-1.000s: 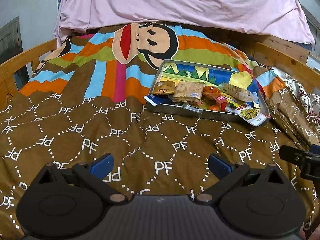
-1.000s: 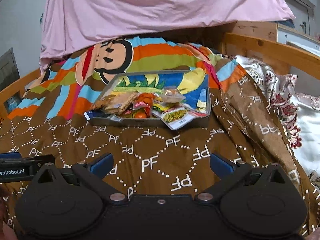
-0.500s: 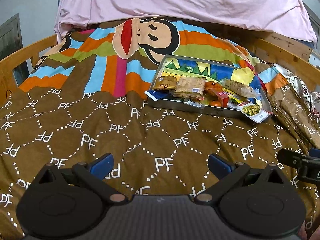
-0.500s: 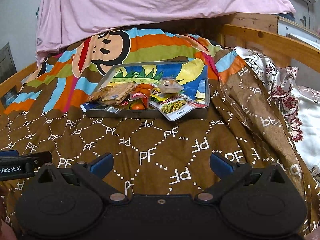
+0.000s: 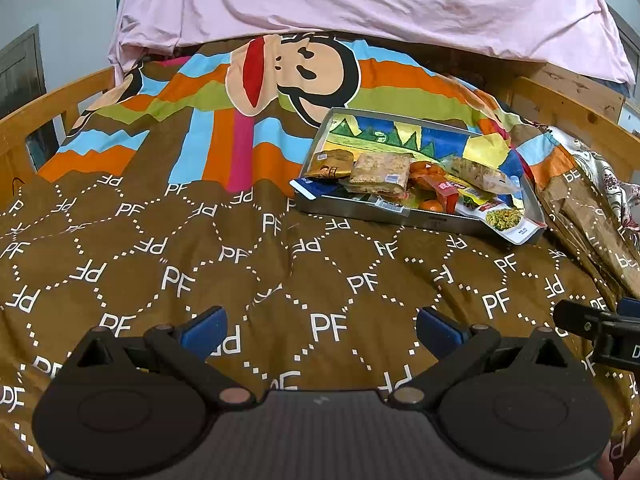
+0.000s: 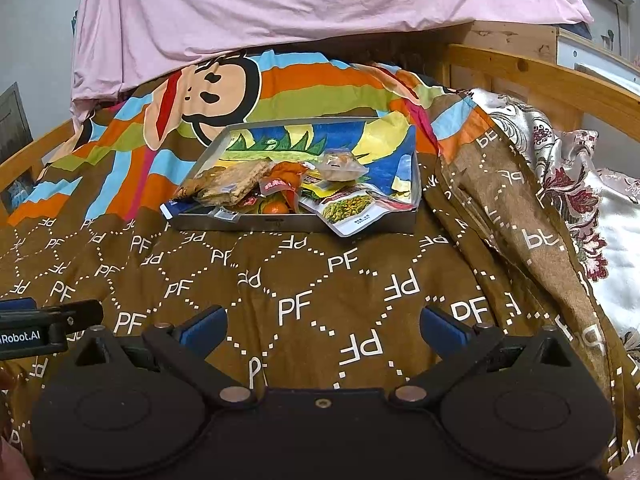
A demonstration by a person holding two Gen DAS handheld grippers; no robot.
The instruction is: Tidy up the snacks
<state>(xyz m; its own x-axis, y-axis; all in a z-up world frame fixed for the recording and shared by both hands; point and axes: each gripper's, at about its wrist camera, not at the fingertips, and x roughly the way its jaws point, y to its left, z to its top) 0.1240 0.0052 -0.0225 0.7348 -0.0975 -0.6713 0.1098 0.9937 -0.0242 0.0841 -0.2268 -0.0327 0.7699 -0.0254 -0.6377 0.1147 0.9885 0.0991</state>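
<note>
A metal tray (image 5: pixel 384 218) (image 6: pixel 288 225) with a cartoon picture inside lies on the brown quilt. Several snack packets are piled in its near half: a brown cracker pack (image 5: pixel 380 168) (image 6: pixel 236 182), a gold packet (image 5: pixel 330 164), orange-red packets (image 5: pixel 430 174) (image 6: pixel 280 180), a clear bag (image 5: pixel 478 174) (image 6: pixel 340 166) and a white pouch of green snacks (image 5: pixel 506 220) (image 6: pixel 352 208) hanging over the front rim. My left gripper (image 5: pixel 320 328) and right gripper (image 6: pixel 322 326) are both open and empty, low over the quilt, well short of the tray.
The bed has wooden rails at the left (image 5: pixel 36 120) and right (image 6: pixel 540 72). A pink sheet (image 5: pixel 360 4) hangs at the back. A floral cloth (image 6: pixel 572 168) lies at the right. The right gripper's arm shows at the left wrist view's right edge (image 5: pixel 600 328).
Both grippers have pulled back and risen slightly, so the tray looks a little farther and higher in view. Both stay open. The snacks have not moved.
</note>
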